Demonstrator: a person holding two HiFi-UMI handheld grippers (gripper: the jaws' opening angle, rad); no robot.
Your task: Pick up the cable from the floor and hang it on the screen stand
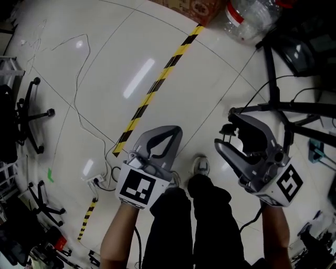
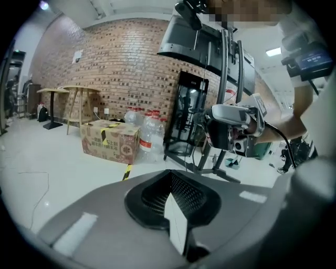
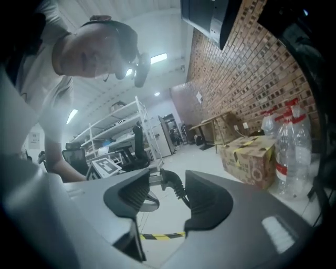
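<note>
My right gripper (image 1: 227,130) is held above the floor, near the black legs of the screen stand (image 1: 294,107). Its jaws are closed on the plug end of a black cable (image 3: 171,185). The plug's metal prongs point at the left jaw, and its ribbed sleeve lies against the right jaw. My left gripper (image 1: 172,132) hangs over the floor beside my legs, shut and holding nothing. In the left gripper view, the pads (image 2: 174,207) meet. That view also shows the stand's post (image 2: 227,79) and the dark screen (image 2: 191,34) above.
A yellow-black tape line (image 1: 157,86) crosses the floor. A thin wire (image 1: 77,84) runs to a power strip (image 1: 97,181). Office chair bases (image 1: 31,113) stand at the left. A cardboard box (image 1: 191,8) and water bottles (image 1: 247,18) sit at the far side. My shoes (image 1: 200,166) are below the grippers.
</note>
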